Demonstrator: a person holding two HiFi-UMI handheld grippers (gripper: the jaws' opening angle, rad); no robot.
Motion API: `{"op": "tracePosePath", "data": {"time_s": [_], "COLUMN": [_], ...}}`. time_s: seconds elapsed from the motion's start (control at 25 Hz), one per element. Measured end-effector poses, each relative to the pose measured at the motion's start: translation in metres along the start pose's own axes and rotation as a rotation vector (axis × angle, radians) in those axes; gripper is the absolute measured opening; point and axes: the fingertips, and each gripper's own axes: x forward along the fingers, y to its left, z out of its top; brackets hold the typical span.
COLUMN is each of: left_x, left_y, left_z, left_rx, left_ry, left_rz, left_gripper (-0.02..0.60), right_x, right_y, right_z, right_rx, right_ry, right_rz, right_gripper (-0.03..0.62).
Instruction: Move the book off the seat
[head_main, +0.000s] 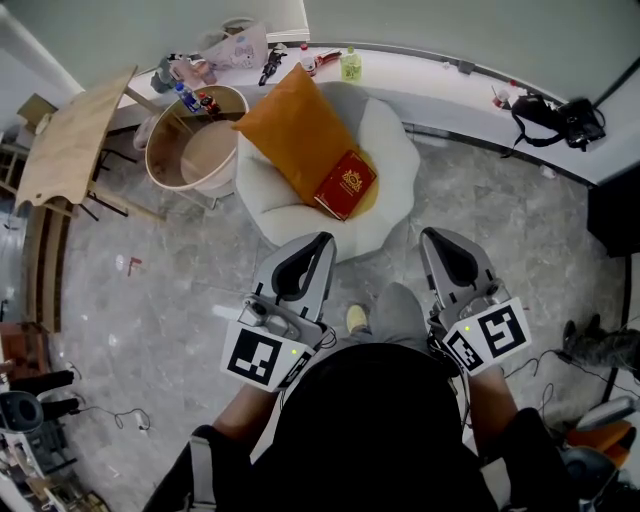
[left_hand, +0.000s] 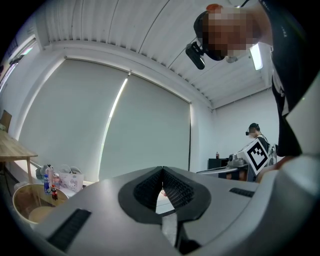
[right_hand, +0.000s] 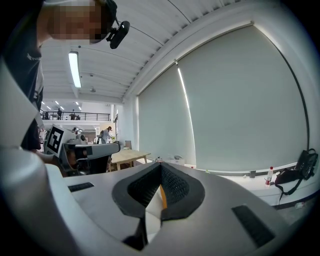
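The red book (head_main: 346, 184) lies on the orange cushion (head_main: 296, 128) on the white seat (head_main: 390, 150), toward the seat's front. The left tongs (head_main: 324, 239) and right tongs (head_main: 429, 233) hover just off the seat's front edge, apart from the book, both shut tight and empty. In both gripper views the closed jaws hide the seat, save a white-and-orange sliver through the right gap.

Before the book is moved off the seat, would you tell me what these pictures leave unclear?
Book: the cover print is too small to read in the head view.
Gripper views: the book does not show; the shut left gripper and right gripper fill each lower frame with their own bodies.
Chair: its base is hidden under its own seat in the head view.
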Motion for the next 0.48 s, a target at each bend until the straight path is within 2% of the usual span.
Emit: {"op": "tracePosePath", "data": {"time_s": [0.48], "left_x": [-0.0083], "left_y": [0.0057], "left_z": [0.0079], "left_rx": [0.017], "left_ry": [-0.03], "left_rz": [0.023], "left_gripper": [0.012], "right_x": [0.0068], "right_y": [0.009], "right_z": [0.0033], "right_rx": [-0.02], "right_ry": [-0.007], "right_rz": [0.025], "right_gripper": [0.012]}}
